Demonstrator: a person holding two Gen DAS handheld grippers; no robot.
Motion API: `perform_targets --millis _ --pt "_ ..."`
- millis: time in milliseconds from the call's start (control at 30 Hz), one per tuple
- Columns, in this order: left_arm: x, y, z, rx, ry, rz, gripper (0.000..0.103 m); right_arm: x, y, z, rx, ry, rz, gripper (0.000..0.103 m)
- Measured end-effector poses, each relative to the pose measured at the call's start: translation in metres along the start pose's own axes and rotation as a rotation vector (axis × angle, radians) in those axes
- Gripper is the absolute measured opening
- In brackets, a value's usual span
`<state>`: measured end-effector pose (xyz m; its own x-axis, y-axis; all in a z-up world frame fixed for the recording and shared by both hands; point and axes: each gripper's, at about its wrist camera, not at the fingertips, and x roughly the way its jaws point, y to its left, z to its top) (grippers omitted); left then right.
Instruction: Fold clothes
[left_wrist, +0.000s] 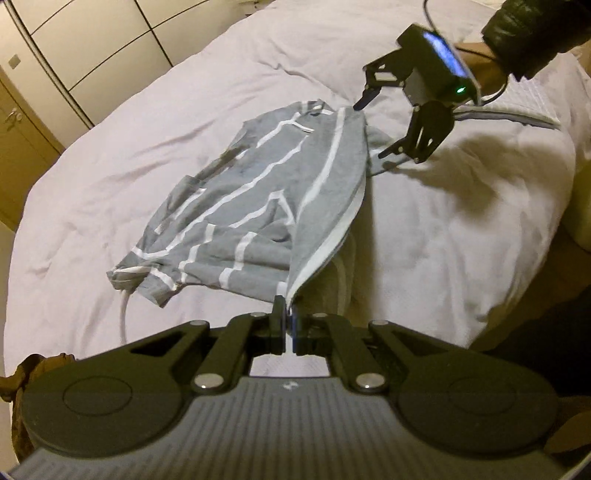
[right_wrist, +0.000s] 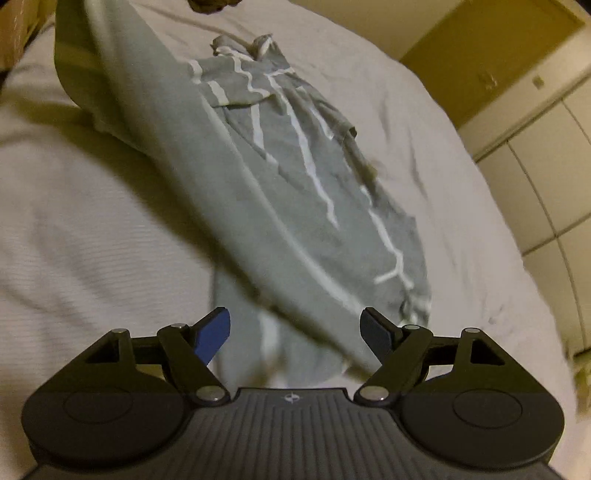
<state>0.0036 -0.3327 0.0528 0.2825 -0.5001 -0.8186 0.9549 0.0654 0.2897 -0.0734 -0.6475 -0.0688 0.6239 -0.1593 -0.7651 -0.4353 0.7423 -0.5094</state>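
Note:
A grey shirt with white stripes (left_wrist: 258, 177) lies rumpled on the white bed cover (left_wrist: 443, 229). My left gripper (left_wrist: 287, 310) is shut on the shirt's near hem corner and holds that edge up off the bed as a taut ridge. At the shirt's far end my right gripper (left_wrist: 373, 125) stands open, one fingertip close to the collar end. In the right wrist view the right gripper (right_wrist: 295, 328) has its jaws wide apart over the blurred shirt (right_wrist: 295, 184). Its blue pads (right_wrist: 214, 336) do not press on the cloth.
A black sleeve (left_wrist: 535, 33) holds the right gripper. A white cord (left_wrist: 123, 314) runs off the shirt's left corner. Pale wardrobe doors (left_wrist: 92, 48) and a brown door (left_wrist: 18, 140) stand beyond the bed. A brown cloth (left_wrist: 33, 369) sits at the near left edge.

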Motion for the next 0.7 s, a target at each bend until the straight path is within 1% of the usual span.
perform_targets --millis 100,233,300,367,400,433,467,500,633,700 --pt "-0.007 0.002 0.000 0.001 -0.017 0.023 0.001 0.024 -0.008 0.003 -0.001 0.024 0.032 0.079" --pt "-0.016 0.012 0.005 -0.036 -0.040 0.064 0.001 0.035 -0.002 0.013 -0.046 -0.011 0.085 0.079" --pt "-0.020 0.018 0.007 -0.051 -0.049 0.076 0.001 0.037 0.003 0.016 -0.068 -0.033 0.085 0.075" --pt "-0.022 0.026 0.009 -0.067 -0.055 0.085 0.001 0.042 -0.001 0.019 -0.036 -0.037 0.090 0.065" --pt "-0.023 0.027 0.008 -0.056 -0.055 0.095 0.001 0.044 -0.003 0.020 -0.003 -0.036 0.101 0.049" --pt "-0.023 0.028 0.008 -0.045 -0.055 0.104 0.001 0.046 -0.007 0.020 0.032 -0.031 0.113 0.031" --pt "-0.024 0.030 0.008 -0.034 -0.056 0.114 0.001 0.049 -0.011 0.020 0.050 -0.019 0.116 0.023" --pt "-0.025 0.031 0.008 -0.023 -0.056 0.124 0.001 0.050 -0.012 0.019 0.053 -0.007 0.108 0.000" --pt "-0.026 0.037 0.003 0.007 -0.081 0.122 0.001 0.037 -0.024 0.014 0.078 0.009 0.058 0.000" --pt "-0.030 0.041 -0.001 0.021 -0.103 0.112 0.001 0.015 -0.027 0.015 0.099 0.017 0.036 0.000"
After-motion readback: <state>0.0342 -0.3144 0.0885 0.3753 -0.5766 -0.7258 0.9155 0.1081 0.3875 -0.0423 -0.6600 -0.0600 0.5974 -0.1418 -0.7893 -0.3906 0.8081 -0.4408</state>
